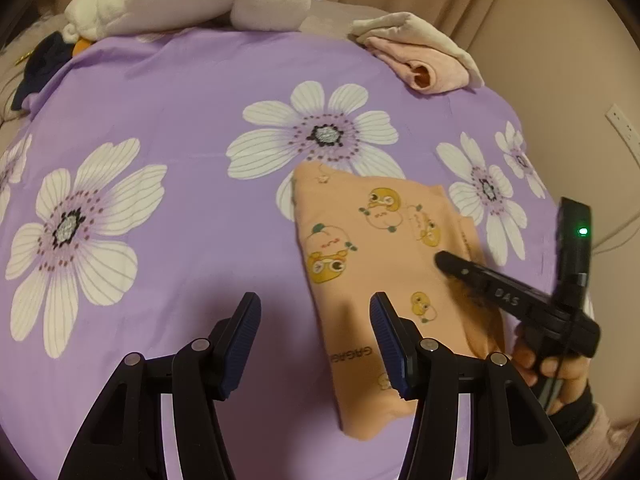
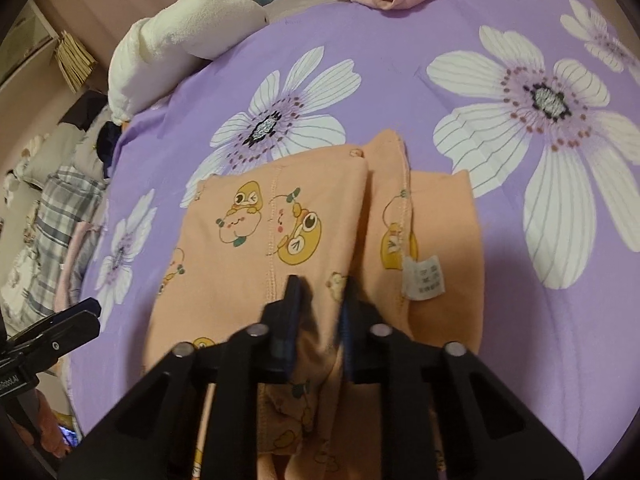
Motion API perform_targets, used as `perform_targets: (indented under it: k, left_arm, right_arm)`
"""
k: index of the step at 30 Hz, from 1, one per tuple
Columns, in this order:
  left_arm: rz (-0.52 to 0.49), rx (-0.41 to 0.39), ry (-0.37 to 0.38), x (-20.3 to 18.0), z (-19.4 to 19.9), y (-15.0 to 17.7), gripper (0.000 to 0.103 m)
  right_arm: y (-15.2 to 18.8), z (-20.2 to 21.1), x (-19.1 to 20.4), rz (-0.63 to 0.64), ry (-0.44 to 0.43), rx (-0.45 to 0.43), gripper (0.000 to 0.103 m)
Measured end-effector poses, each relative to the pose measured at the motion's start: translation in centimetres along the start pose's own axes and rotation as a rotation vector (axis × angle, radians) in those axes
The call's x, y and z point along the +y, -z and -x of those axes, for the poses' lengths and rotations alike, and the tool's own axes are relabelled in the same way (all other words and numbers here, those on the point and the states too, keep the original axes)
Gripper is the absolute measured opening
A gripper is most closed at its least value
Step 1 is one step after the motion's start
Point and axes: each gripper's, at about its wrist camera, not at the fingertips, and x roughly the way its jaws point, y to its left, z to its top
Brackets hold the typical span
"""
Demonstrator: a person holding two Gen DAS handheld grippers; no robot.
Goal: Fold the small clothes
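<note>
Right wrist view shows the peach garment (image 2: 256,232), printed with cartoon animals, lying partly folded on the purple flowered sheet (image 2: 400,60); it sits just below the large white flower nearest it, with a white care label (image 2: 424,276) turned up on its right side, which suggests an inner face is exposed there; the right gripper (image 2: 318,300) has its jaws drawn close together on a raised pleat of the garment's near edge, the cloth bunching between the pads, a hold that looks meant to lift that edge for a fold. From the left wrist view the same garment (image 1: 372,248) lies right of centre on the sheet (image 1: 180,100); the left gripper (image 1: 316,320) hangs over the garment's left edge with its jaws apart and nothing between them, the right-hand pad above the cloth and the other above bare sheet, probably ready to take the matching corner. A person's hand (image 1: 556,364) carries the right gripper at the garment's right side. Beyond the garment, at the sheet's far edge, rest a folded pink and cream pile (image 1: 424,52) and a white plush toy (image 1: 188,0); both are well apart from the garment and block nothing; a dark cloth (image 1: 40,68) lies at the far left corner.
</note>
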Motion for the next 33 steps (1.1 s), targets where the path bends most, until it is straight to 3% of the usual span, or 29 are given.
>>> perform_targets:
  k: [2,9,13,16,19,21,26,33]
  left_arm:
    - [0.006,0.004,0.0,0.2,0.0,0.0,0.055]
    - [0.015,0.011,0.009,0.5,-0.4,0.1,0.055]
    - [0.02,0.026,0.02,0.3,-0.8,0.2,0.055]
    - [0.01,0.024,0.024,0.1,-0.8,0.3,0.055]
    - [0.004,0.025,0.024,-0.1,-0.8,0.2,0.055]
    - [0.005,0.026,0.025,0.0,-0.8,0.2,0.055]
    - [0.008,0.035,0.025,-0.2,-1.0,0.2,0.055]
    - [0.002,0.029,0.032,-0.6,-1.0,-0.1,0.055]
  right_arm:
    - [-0.1,0.6,0.6,0.031,0.017,-0.015,0.009]
    - [-0.2,2.8,2.2,0.139,0.041,-0.076,0.008]
    - [-0.3,1.6,2.2,0.151,0.06,-0.039,0.008]
    - [-0.1,0.9,1.5,0.111,0.063,-0.009,0.014]
    - [0.3,1.1,0.7,0.057,0.036,-0.004,0.031]
    - [0.4,1.2,0.3,0.04,0.019,0.001,0.03]
    - [0.8,0.8,1.7,0.123,0.038,0.022,0.01]
    - [-0.3,3.7,1.7,0.129,0.003,-0.079,0.007]
